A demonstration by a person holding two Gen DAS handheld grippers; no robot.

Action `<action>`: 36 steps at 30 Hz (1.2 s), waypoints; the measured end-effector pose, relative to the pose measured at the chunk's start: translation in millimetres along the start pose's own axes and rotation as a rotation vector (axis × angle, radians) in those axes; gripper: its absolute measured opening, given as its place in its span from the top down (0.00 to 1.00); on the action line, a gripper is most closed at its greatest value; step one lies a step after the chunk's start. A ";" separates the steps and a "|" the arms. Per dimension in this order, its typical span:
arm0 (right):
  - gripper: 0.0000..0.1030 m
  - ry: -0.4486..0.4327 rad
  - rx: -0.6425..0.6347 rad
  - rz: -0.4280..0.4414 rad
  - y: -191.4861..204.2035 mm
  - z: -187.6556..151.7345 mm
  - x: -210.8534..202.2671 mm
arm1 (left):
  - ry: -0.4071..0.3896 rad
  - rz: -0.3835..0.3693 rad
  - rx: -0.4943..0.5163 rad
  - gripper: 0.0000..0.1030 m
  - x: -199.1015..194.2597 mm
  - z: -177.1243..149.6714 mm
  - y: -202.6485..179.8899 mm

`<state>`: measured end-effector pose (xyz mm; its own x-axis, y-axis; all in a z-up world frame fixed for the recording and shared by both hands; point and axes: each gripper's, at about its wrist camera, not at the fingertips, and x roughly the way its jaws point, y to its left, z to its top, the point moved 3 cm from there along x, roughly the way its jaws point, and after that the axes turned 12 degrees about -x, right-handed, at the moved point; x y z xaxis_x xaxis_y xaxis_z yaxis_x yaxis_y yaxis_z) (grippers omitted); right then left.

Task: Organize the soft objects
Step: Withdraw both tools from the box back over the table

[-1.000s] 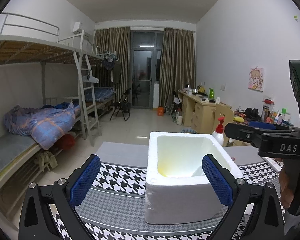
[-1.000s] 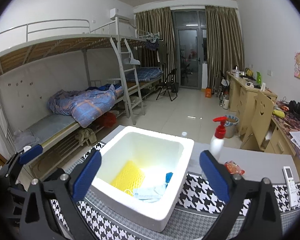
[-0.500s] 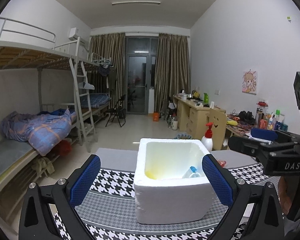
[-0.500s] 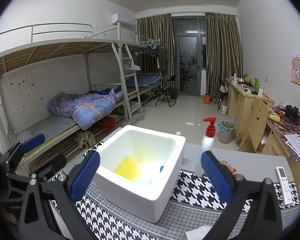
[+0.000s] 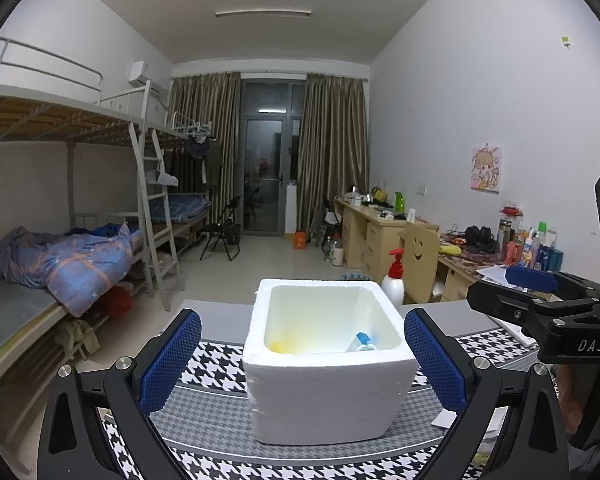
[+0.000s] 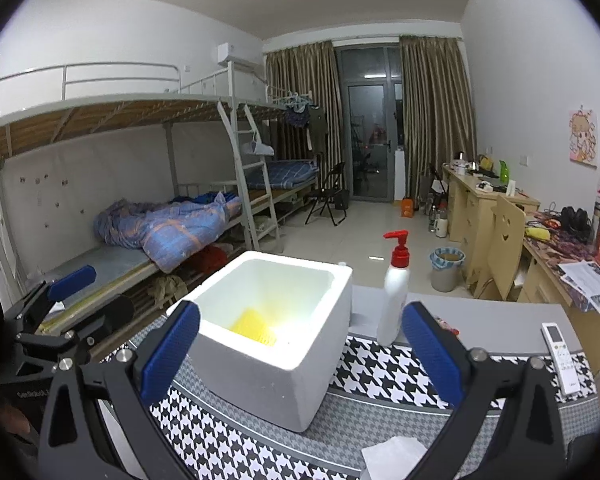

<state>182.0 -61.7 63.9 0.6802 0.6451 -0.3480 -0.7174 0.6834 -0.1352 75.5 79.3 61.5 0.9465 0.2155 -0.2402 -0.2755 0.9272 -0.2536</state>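
Left hand-held gripper: jaws spread wide, nothing between the blue pads, held above the near edge of the desk. Right hand-held gripper: likewise wide open and empty, also over the near edge.

Foam box stands upright on the houndstooth cloth, between both sets of fingers in view but touching neither. Inside the box: a yellow item on the floor, and a light blue item against the right inner wall; its kind cannot be told.

Pump bottle stands upright just beyond the box, toward the far edge. Remote lies near the right edge. White paper lies at the near edge.
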 end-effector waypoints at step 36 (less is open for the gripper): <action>0.01 0.007 0.010 -0.104 -22.4 -53.9 -33.2 | 0.012 -0.055 0.033 0.01 0.3 -23.0 -20.8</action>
<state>167.3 -116.9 28.5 0.7500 0.5679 -0.3389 -0.6411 0.7503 -0.1614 77.6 53.1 45.2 0.9579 0.1609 -0.2379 -0.2177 0.9471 -0.2359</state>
